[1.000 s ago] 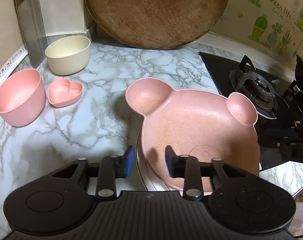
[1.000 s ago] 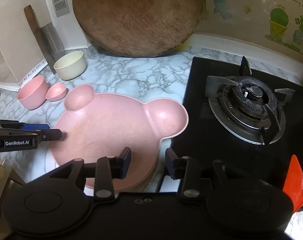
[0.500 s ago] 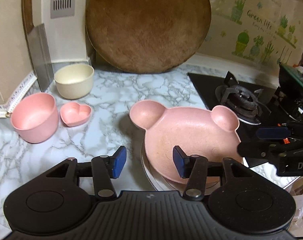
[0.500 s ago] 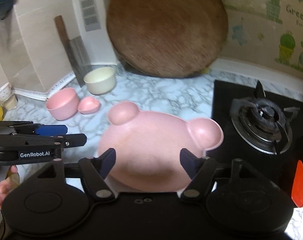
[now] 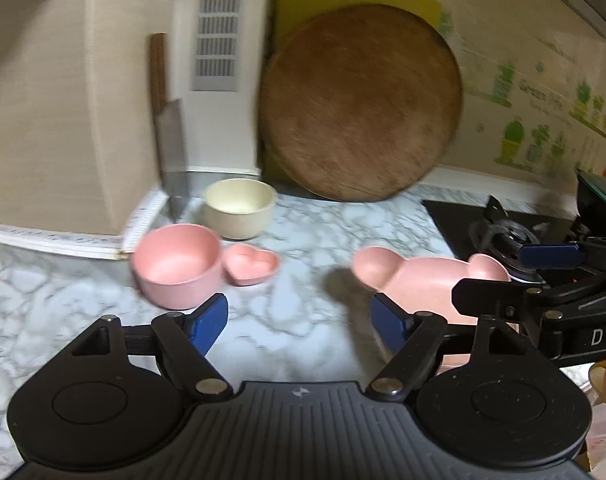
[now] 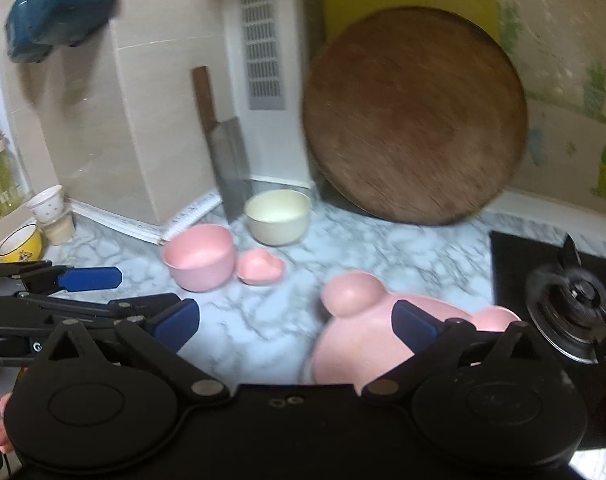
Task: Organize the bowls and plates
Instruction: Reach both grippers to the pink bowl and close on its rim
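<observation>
Both grippers spread wide, gripping nothing: left gripper, right gripper. Bear-shaped plate near the counter's front edge beside the stove. Pink bowl, heart dish, cream bowl clustered toward the back left corner. Risk ahead: blurred, hasty approach clipping the plate's rim, shoving it off the front edge.

Open marble desk runs between the bowl cluster and the bear plate; passage there is unobstructed. Back-left corner is crowded: pink bowl, heart dish touching it, cream bowl just behind, cleaver upright against the wall. Round board blocks the back edge. Stove occupies the right edge.
</observation>
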`<state>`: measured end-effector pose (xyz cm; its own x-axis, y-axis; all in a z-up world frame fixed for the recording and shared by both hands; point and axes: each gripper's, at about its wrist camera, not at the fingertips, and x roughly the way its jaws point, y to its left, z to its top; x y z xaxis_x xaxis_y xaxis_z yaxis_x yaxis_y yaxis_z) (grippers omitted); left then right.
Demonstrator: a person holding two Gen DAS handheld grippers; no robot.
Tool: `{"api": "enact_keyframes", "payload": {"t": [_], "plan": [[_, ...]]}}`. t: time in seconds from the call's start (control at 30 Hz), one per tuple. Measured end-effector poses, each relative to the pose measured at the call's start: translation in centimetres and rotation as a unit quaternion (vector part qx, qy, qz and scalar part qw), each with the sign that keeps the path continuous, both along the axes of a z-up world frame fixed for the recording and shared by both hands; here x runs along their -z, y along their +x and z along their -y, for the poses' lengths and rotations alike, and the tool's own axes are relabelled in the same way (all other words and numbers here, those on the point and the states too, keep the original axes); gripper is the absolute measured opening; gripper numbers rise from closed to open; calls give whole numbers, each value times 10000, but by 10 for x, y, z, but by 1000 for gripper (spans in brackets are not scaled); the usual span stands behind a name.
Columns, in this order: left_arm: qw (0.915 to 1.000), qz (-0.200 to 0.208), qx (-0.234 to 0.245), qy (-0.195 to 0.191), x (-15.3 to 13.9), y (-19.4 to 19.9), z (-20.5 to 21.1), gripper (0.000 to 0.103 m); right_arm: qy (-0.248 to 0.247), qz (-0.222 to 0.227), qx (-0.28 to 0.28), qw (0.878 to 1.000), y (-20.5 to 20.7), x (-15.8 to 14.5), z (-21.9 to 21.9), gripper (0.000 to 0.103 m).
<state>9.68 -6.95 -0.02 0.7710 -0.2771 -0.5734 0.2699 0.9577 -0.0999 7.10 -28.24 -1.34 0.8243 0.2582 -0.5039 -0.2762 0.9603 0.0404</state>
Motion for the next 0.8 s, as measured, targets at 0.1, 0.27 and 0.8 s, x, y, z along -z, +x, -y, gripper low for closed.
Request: {"api": "enact_keyframes", "payload": {"t": [0.1, 0.27, 0.8], "plan": [[9998, 21, -206, -12, -2, -1, -19, 78, -55, 61, -67, 9999, 3, -3, -20, 103], [9983, -73, -568, -53, -2, 6, -47, 78, -72, 133, -286, 9995, 18, -8, -46, 103], [9846, -559, -1658, -25, 31, 100, -100, 78, -351, -554, -685, 9955, 149, 20, -102, 100]]}}
